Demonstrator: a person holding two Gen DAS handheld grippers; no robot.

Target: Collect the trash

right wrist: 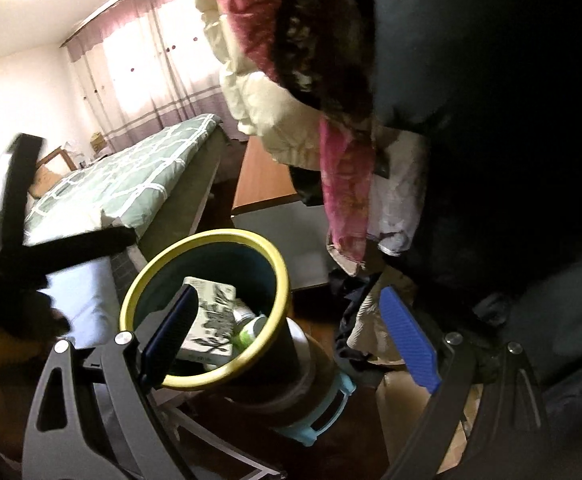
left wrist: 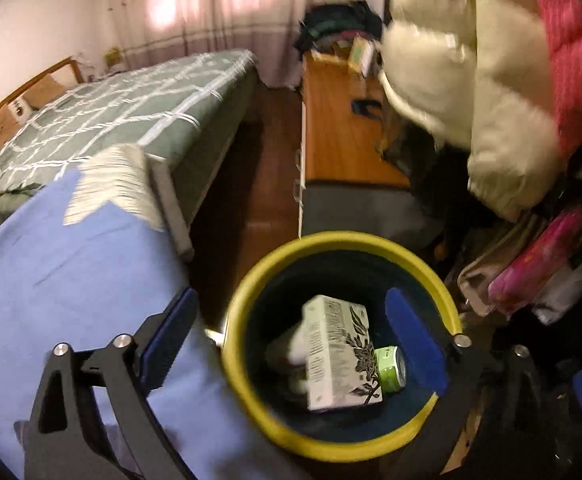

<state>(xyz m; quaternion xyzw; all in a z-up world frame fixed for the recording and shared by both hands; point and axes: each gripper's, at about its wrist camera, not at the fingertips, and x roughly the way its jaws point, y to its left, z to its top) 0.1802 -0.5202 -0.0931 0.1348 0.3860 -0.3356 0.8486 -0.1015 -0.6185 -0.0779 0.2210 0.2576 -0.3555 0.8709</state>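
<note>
A dark trash bin with a yellow rim (left wrist: pixel 247 280) stands on the floor. Inside it lie a white carton with black floral print (left wrist: pixel 339 356) and a green can (left wrist: pixel 391 368). My left gripper (left wrist: pixel 291 344) hangs open and empty right above the bin's mouth, one finger left of the rim, one over the inside. In the right wrist view the same bin (right wrist: pixel 171 256), the carton (right wrist: pixel 211 320) and the can (right wrist: pixel 251 330) show below. My right gripper (right wrist: pixel 291 336) is open and empty, over the bin's right side. The left gripper's black body (right wrist: pixel 19 248) shows at left.
A bed with a green checked cover (left wrist: pixel 123 104) lies at left, a blue sheet (left wrist: pixel 71 264) near it. A wooden desk (left wrist: pixel 339 128) stands behind the bin. Hanging coats, cream (left wrist: pixel 471 72) and pink (left wrist: pixel 575 60), crowd the right side. More clothes pile at lower right (right wrist: pixel 371 312).
</note>
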